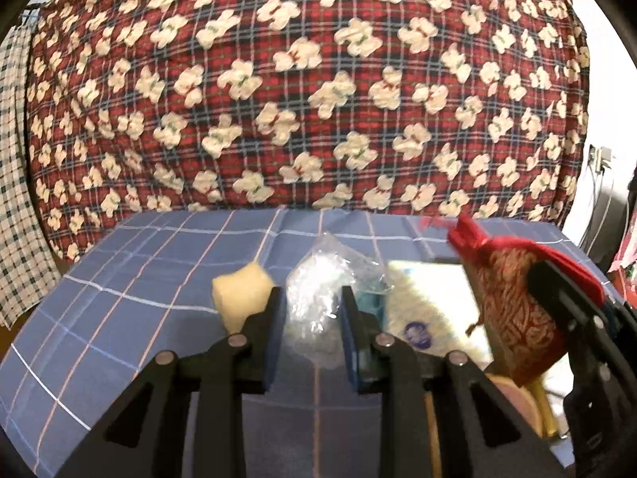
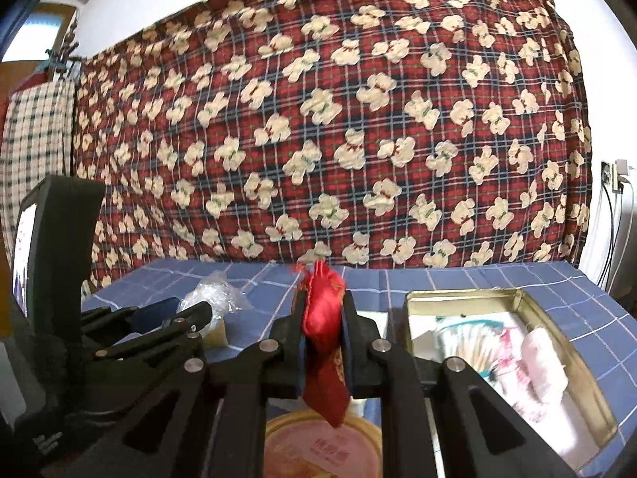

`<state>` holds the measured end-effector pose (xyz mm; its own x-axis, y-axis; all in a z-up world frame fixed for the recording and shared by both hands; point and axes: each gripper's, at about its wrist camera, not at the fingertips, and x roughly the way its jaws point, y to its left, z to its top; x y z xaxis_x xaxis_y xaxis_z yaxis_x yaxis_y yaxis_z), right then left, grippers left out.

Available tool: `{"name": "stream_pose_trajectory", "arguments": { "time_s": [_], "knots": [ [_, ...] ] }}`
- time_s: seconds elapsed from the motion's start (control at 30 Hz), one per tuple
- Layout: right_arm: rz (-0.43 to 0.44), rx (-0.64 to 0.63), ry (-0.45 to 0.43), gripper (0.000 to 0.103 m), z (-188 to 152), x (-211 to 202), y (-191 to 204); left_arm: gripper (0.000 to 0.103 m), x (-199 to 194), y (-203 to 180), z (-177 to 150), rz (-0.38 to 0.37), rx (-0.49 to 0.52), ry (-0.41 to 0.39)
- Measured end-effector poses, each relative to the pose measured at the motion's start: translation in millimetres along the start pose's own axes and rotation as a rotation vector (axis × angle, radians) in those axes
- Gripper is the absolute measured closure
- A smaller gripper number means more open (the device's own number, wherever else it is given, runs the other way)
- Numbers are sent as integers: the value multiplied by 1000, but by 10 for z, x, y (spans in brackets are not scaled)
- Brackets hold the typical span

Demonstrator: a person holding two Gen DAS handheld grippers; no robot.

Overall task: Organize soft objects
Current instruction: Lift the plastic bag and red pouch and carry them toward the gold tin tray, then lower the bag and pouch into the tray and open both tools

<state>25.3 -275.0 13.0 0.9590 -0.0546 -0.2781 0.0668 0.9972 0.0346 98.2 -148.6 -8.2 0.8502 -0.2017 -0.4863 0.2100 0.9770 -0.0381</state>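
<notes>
The left tongs (image 1: 312,318) are nearly closed on a crumpled clear plastic bag (image 1: 318,279), lifted above the blue checked bench (image 1: 119,279). A yellow sponge (image 1: 239,290) sits just beside them on the left. The right tongs (image 2: 324,334) pinch a red and gold drawstring pouch (image 2: 324,318), which hangs over a round pink lid (image 2: 318,450). To their right lies an open gold tin (image 2: 557,358) holding soft white and pink items (image 2: 533,362). A teddy-print plaid cloth (image 2: 358,119) hangs behind.

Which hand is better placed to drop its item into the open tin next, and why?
Right. The right tool is shut on the red pouch, and the open tin lies just beside it. The left tool, holding the clear plastic bag, is farther from the tin.
</notes>
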Motion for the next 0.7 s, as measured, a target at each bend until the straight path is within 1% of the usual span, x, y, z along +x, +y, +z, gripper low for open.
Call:
{"name": "stream_pose_trajectory", "arguments": {
  "time_s": [0.13, 0.3, 0.47, 0.5, 0.6, 0.7],
  "knots": [
    [-2, 28, -2, 87, 92, -48, -169, 78, -52, -123, 96, -38, 13, 1],
    [-48, 55, 3, 87, 119, -87, -476, 78, -64, -330, 170, -103, 15, 22],
    [-104, 81, 22, 87, 125, -90, -870, 78, -80, -722, 231, -172, 59, 29],
    [-119, 99, 29, 87, 122, -81, -1001, 78, -84, -804, 248, -189, 67, 31],
    [-141, 140, 48, 88, 120, -47, -1282, 78, -76, -1083, 294, -233, 97, 42],
    [-153, 170, 72, 88, 139, 23, -1512, 78, -34, -1287, 314, -257, 119, 65]
  ]
}}
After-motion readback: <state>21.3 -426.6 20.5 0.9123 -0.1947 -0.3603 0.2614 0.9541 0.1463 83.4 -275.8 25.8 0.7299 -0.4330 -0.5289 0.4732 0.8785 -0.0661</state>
